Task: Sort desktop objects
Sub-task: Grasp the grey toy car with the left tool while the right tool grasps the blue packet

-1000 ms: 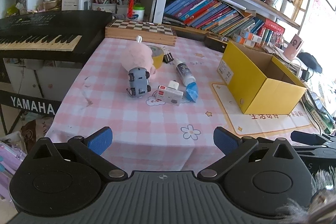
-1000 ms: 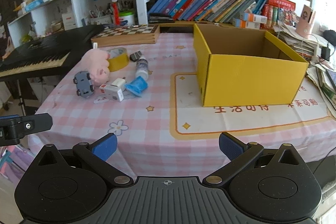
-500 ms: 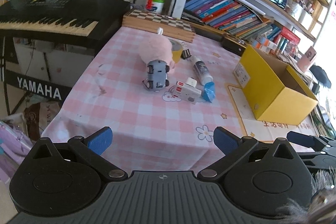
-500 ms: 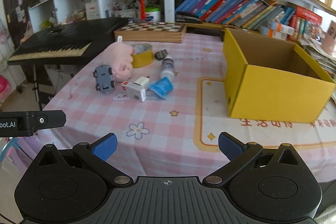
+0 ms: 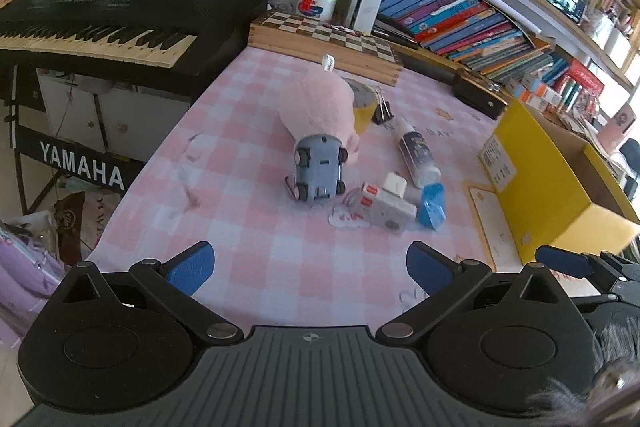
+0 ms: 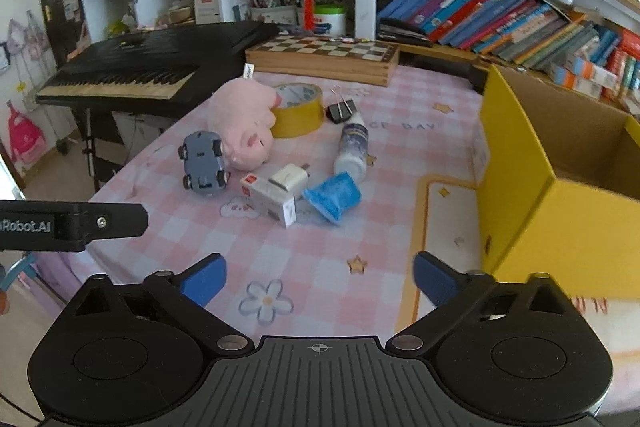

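A cluster lies mid-table on the pink checked cloth: a pink plush pig (image 5: 320, 107) (image 6: 244, 123), a grey toy car (image 5: 319, 169) (image 6: 203, 163), a yellow tape roll (image 6: 298, 109), a black binder clip (image 6: 341, 110), a glue bottle (image 5: 418, 153) (image 6: 354, 147), a white charger box (image 5: 386, 207) (image 6: 274, 197) and a blue packet (image 5: 432, 207) (image 6: 334, 197). A yellow open box (image 5: 556, 183) (image 6: 560, 187) stands to the right. My left gripper (image 5: 310, 265) is open and empty, short of the car. My right gripper (image 6: 320, 277) is open and empty, short of the charger box.
A wooden chessboard case (image 5: 326, 41) (image 6: 324, 57) lies at the table's back. A black Yamaha keyboard (image 5: 104, 19) (image 6: 156, 67) stands off the left edge. Bookshelves (image 6: 500, 19) rise behind. The left gripper's finger (image 6: 72, 225) shows at left in the right wrist view.
Both grippers have moved forward over the table toward the cluster, which looks larger and nearer. Both stay open. The objects have not moved.
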Available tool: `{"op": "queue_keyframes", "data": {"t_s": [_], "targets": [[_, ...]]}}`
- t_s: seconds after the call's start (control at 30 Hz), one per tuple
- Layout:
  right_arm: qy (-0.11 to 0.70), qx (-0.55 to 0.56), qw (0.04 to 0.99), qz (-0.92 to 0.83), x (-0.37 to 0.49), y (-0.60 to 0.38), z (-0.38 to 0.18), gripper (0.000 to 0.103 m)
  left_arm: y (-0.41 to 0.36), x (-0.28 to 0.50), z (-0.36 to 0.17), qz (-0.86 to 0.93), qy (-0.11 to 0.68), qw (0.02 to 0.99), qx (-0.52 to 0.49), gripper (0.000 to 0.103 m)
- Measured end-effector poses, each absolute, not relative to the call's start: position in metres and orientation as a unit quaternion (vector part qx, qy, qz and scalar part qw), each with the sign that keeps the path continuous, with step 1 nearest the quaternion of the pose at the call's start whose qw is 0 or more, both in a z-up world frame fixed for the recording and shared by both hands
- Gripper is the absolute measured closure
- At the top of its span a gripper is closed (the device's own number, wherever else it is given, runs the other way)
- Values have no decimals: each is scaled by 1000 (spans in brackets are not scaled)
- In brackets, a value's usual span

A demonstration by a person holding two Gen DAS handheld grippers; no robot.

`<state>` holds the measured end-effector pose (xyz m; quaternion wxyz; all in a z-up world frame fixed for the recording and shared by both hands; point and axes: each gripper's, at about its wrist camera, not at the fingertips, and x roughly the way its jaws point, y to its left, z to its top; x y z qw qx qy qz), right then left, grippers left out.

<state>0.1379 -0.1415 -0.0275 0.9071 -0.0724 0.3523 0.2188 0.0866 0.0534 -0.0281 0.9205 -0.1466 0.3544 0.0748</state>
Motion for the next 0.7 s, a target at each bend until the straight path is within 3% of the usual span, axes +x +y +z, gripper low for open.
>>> {"op": "queue_keyframes", "data": {"t_s": [0.27, 0.47, 0.57, 0.7], "targets": [[351, -95, 897, 251, 172, -127, -38, 16, 55, 128, -32, 81, 352, 922, -138, 3], [357, -98, 898, 237, 197, -124, -45, 22, 55, 155, -40, 85, 360, 921, -124, 14], [361, -92, 900, 226, 209, -126, -48, 29, 55, 168, -44, 90, 367, 918, -122, 14], [375, -88, 895, 223, 225, -127, -54, 30, 55, 184, -50, 90, 376, 916, -112, 17]]}}
